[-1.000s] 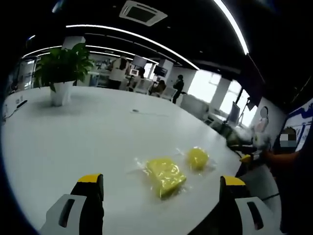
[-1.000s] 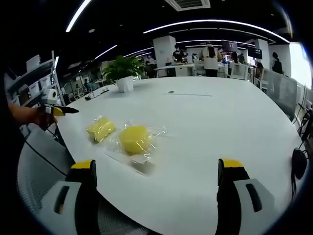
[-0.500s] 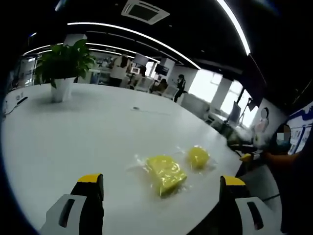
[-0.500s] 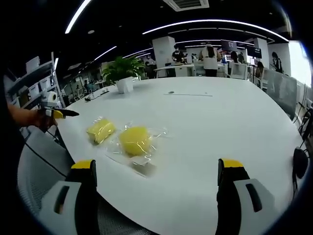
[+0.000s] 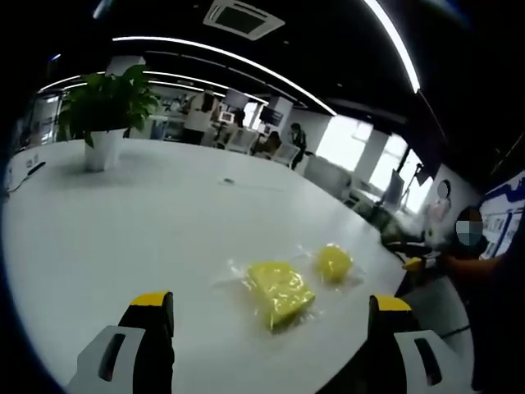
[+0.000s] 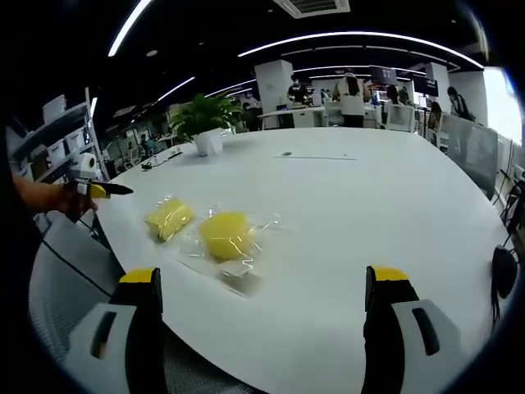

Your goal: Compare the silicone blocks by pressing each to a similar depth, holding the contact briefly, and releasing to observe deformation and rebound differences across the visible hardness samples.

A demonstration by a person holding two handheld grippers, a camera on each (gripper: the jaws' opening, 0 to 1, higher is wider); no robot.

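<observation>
Yellow silicone, two pieces, each sealed in a clear crinkled bag on a white table (image 5: 123, 246). In the left gripper view: squarish block (image 5: 279, 293) ahead of the jaws and nearer the right-hand one, rounder block (image 5: 333, 263) just beyond it, further from the jaws. In the right gripper view: rounder block (image 6: 226, 234) closest, ahead of the left-hand jaw, with the squarish block (image 6: 169, 217) just beside it, further out on that same side. Left gripper (image 5: 267, 308) wide open, holding nothing, well short of both pieces. Right gripper (image 6: 262, 283) likewise spread wide and empty, off the table. Probably light and soft, so likely to skid under a slanted push, the film wrap adding slip. Best pressed straight down on the middle of the top face, away from loose bag edges and the flat seal flap trailing toward the jaws. Rounded piece apt to roll off-centre, so contact at the crown. Hardness difference impossible to judge by eye.
</observation>
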